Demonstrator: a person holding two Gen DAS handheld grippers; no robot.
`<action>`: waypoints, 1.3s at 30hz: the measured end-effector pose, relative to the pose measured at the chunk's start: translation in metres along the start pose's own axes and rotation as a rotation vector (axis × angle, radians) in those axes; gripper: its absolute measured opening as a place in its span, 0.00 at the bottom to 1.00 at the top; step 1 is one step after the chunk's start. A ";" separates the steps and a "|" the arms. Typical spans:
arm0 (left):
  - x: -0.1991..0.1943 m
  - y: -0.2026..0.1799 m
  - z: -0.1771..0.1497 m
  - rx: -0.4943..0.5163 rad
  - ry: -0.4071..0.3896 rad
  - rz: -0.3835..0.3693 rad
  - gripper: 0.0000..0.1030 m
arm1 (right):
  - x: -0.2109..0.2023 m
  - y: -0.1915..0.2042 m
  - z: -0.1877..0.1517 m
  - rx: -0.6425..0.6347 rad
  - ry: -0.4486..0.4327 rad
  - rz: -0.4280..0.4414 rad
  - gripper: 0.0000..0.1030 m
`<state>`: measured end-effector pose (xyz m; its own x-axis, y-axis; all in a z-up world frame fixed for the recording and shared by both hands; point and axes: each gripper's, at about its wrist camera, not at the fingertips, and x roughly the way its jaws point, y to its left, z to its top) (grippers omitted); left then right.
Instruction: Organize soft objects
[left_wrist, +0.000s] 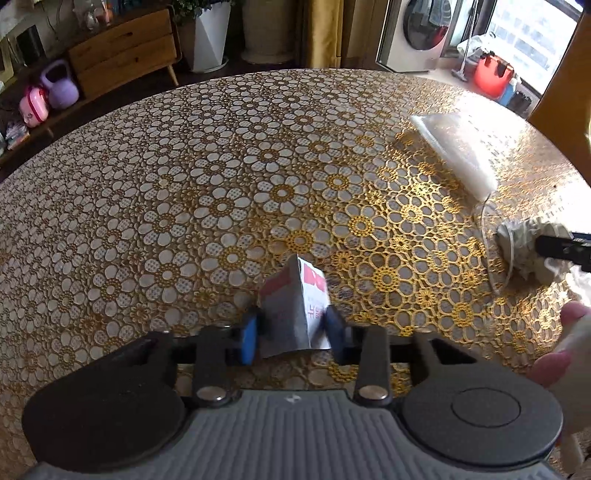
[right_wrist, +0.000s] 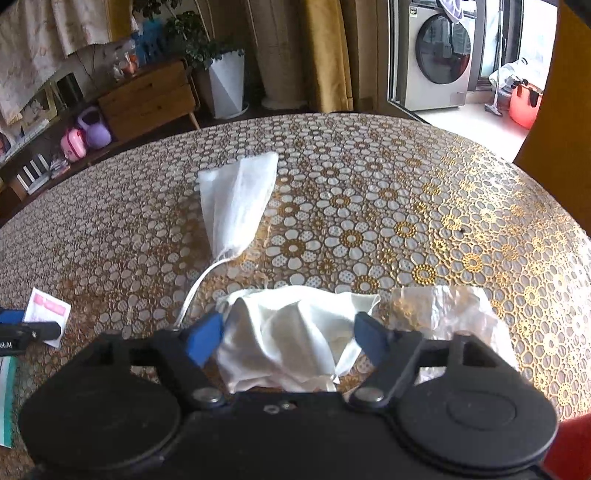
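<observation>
Fingers (left_wrist: 255, 332) pinch packet (left_wrist: 295, 306); mask (right_wrist: 236, 199), wrapper (right_wrist: 450, 310) nearby.

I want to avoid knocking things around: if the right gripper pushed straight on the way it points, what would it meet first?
The crumpled white cloth, already between the right gripper's jaws. Just beyond lies the tablecloth; the folded white mask sits farther off and left, though depth is unclear.

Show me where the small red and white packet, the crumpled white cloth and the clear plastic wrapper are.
small red and white packet (left_wrist: 295, 310), left wrist view, its middle fold.
crumpled white cloth (right_wrist: 291, 339), right wrist view, its bunched centre.
clear plastic wrapper (right_wrist: 447, 310), right wrist view, its flat upper part.
</observation>
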<state>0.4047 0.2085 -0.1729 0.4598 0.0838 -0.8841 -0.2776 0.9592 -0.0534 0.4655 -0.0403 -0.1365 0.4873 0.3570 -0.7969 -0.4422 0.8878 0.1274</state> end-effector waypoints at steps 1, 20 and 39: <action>-0.001 0.000 0.000 -0.002 -0.001 -0.009 0.31 | 0.001 0.000 -0.001 -0.001 0.002 -0.001 0.64; -0.020 -0.009 -0.005 0.003 -0.042 -0.113 0.11 | -0.037 -0.004 -0.014 0.057 -0.132 0.002 0.09; -0.110 -0.046 -0.023 0.038 -0.102 -0.217 0.07 | -0.194 -0.033 -0.043 0.099 -0.335 0.020 0.09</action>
<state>0.3477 0.1493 -0.0842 0.5888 -0.1005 -0.8020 -0.1317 0.9671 -0.2178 0.3528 -0.1518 -0.0115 0.7068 0.4355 -0.5575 -0.3868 0.8977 0.2109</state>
